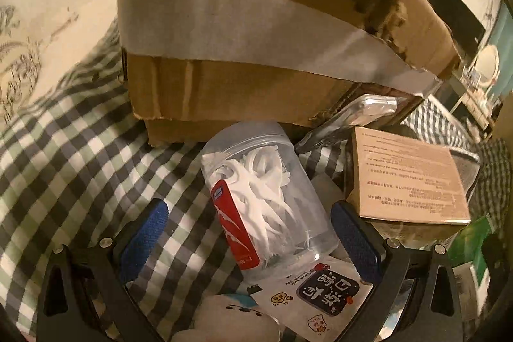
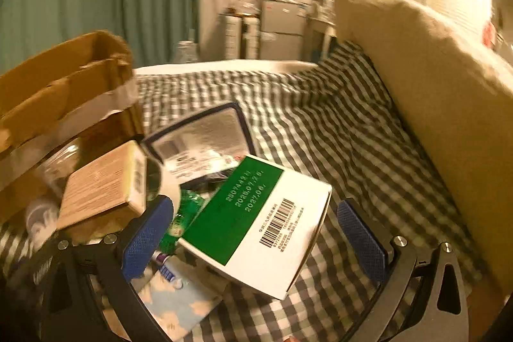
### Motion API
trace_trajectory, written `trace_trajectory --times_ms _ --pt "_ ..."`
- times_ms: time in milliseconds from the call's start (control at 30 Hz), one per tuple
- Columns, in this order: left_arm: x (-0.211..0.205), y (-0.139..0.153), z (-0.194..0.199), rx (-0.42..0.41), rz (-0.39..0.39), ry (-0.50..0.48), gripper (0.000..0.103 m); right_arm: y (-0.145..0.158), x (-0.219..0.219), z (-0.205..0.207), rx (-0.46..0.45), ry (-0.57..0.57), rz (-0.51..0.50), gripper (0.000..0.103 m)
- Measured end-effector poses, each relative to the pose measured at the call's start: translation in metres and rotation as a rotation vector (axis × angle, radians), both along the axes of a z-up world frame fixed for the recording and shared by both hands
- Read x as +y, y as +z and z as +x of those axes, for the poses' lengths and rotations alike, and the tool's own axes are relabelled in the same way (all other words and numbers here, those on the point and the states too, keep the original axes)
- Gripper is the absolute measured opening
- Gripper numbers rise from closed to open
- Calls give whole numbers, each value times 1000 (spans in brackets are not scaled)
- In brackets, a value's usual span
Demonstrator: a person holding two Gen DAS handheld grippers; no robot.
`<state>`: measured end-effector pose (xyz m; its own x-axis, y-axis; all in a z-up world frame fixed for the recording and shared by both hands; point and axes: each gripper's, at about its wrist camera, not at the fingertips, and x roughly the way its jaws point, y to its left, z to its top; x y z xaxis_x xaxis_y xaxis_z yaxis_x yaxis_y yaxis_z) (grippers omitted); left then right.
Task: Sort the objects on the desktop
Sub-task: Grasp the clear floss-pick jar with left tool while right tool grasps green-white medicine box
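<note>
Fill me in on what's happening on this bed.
A person holds a two-finger tool in each hand over a pile of small items on the checked bedcover, beside a taped cardboard box. The left tool stands open around a clear jar of floss picks, pads not touching it. The right tool stands open around a green and white carton. Nothing is gripped yet.

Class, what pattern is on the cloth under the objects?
The cloth is a dark and white check, clearest in the right wrist view.
</note>
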<state>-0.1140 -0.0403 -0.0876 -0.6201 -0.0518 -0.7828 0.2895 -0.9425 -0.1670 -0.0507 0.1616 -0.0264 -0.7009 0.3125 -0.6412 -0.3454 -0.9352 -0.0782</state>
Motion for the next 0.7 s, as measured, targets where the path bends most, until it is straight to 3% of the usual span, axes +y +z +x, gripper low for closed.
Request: trace_trajectory --times_ms 67,167,300,400,533,700 --pt "7 0 8 -4 -15 -2 103 -6 3 -2 -34 -85 29 103" --pt "7 -4 12 -35 0 -2 103 -8 6 1 -21 -90 24 102" --pt "9 -16 10 -151 -10 -38 103 -6 8 2 -18 -122 59 103" --pt "7 -16 15 -147 -15 -50 103 -6 9 4 -36 -113 8 103" --pt "-5 -19 21 -148 63 -22 103 -3 8 4 -41 -128 7 103" --pt "-11 -19 27 -204 65 -57 103 -4 24 7 -53 -160 -53 103"
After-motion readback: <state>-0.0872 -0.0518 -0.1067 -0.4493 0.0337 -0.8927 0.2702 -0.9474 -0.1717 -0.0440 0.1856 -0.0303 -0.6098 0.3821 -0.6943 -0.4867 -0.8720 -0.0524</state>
